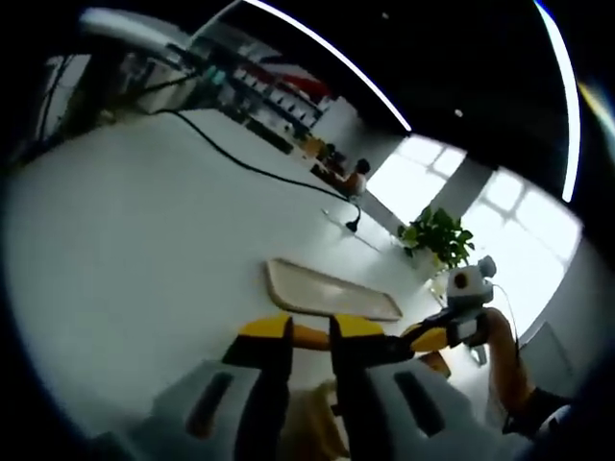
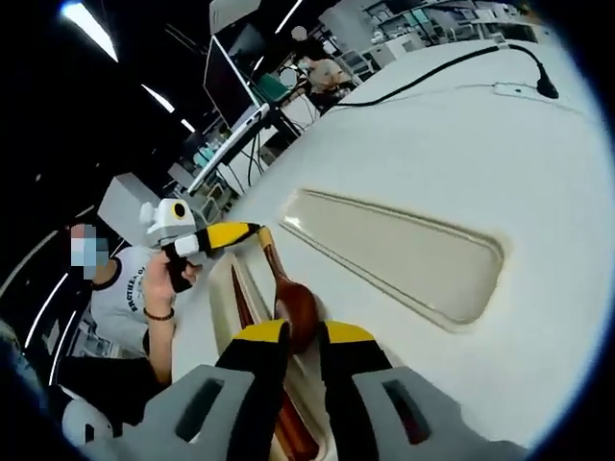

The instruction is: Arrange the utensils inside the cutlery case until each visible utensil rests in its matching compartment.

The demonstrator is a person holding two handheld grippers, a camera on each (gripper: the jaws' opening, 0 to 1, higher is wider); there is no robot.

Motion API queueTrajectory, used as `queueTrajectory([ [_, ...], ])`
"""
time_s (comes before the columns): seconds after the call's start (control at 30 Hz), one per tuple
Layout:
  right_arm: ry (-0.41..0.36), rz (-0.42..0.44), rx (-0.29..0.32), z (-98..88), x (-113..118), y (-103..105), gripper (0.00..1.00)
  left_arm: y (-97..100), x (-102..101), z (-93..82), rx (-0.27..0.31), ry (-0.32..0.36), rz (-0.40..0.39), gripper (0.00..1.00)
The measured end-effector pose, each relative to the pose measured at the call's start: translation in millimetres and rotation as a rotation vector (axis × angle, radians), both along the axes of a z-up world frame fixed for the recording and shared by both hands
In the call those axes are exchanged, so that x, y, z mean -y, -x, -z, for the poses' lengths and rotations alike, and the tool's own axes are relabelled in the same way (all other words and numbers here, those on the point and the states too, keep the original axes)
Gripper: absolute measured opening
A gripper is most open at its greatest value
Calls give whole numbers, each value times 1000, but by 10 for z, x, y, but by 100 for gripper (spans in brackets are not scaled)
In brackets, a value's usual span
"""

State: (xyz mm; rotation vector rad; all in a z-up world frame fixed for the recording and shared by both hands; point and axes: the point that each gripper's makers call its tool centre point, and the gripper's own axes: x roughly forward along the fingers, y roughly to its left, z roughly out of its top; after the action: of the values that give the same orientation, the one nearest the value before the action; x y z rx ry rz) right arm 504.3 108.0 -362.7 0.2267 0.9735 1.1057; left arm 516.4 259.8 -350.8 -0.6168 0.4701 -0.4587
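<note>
Right tongs (image 2: 304, 336) pinch the brown wooden spoon (image 2: 288, 293) at its bowl; left tongs (image 2: 252, 230) grip its handle tip. Under them lies the cutlery case (image 2: 223, 307), with its beige lid (image 2: 404, 252) just beyond on the white table (image 2: 538, 173).

Both claws have yellow tips on black jaws with grey bodies: the left claw (image 1: 310, 331) and the right claw (image 2: 305, 336). Just ahead of the right claw lies a glossy reddish-brown wooden spoon (image 2: 291, 300). Beyond it sits a cream lid (image 2: 399, 254) on the white desk (image 2: 538, 173), crossed by a black cable (image 2: 452, 62).
</note>
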Motion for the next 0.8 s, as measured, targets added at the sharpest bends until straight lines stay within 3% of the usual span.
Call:
queueTrajectory([
  [0.07, 17, 13, 5, 1, -20, 1, 11, 16, 18, 3, -4, 3, 8, 16],
  [0.23, 97, -39, 112, 54, -13, 92, 8, 42, 31, 10, -6, 12, 5, 14],
  [0.57, 137, -66, 164, 77, -19, 184, 5, 25, 14, 1, 12, -8, 15, 14],
  [0.63, 154, -59, 234, 78, -16, 121, 5, 22, 7, 2, 17, -14, 19, 14],
  [0.77, 171, -49, 279, 54, -8, 96, 4, 15, 17, 1, 23, -17, 25, 14],
  [0.8, 173, -44, 314, 39, -4, 78, 4, 14, 18, 1, 30, -26, 31, 14],
])
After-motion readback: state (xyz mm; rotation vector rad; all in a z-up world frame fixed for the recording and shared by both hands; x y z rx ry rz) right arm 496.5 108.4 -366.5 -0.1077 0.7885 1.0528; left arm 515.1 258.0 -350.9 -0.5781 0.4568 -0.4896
